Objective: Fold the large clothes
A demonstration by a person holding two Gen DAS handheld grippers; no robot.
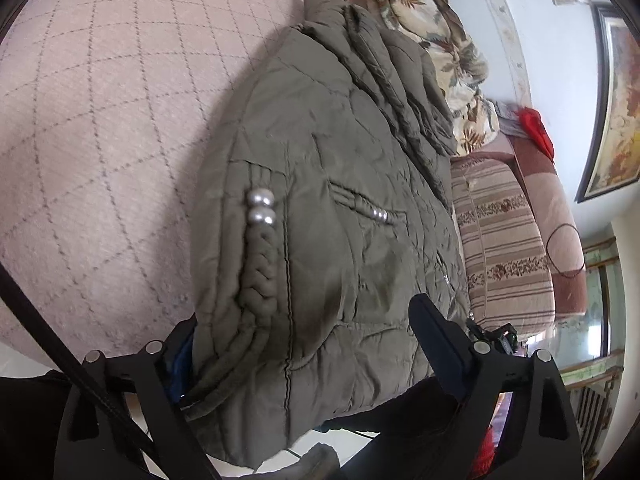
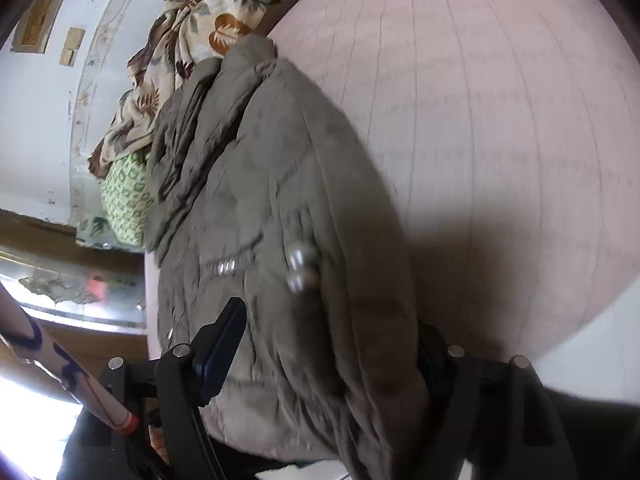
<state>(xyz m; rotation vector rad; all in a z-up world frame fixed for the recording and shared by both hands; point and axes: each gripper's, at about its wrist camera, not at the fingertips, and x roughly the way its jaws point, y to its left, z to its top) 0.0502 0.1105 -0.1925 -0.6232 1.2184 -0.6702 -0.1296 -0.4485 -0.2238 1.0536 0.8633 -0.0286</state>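
An olive quilted jacket (image 1: 340,184) with pearl beads (image 1: 260,208) and braided trim lies folded on a pink quilted bed (image 1: 100,120). My left gripper (image 1: 312,344) straddles the jacket's near edge, its jaws wide apart with the thick folded fabric between them. In the right wrist view the same jacket (image 2: 272,208) fills the middle, and my right gripper (image 2: 328,344) also straddles its near edge, jaws wide apart around the fabric. The right finger of that gripper is mostly hidden behind the jacket.
A floral cloth (image 1: 436,40) lies beyond the jacket's collar. Striped folded bedding (image 1: 504,240) and a red item (image 1: 536,128) sit to the right. A green patterned cloth (image 2: 126,200) lies by the wall. A framed picture (image 1: 616,112) hangs there.
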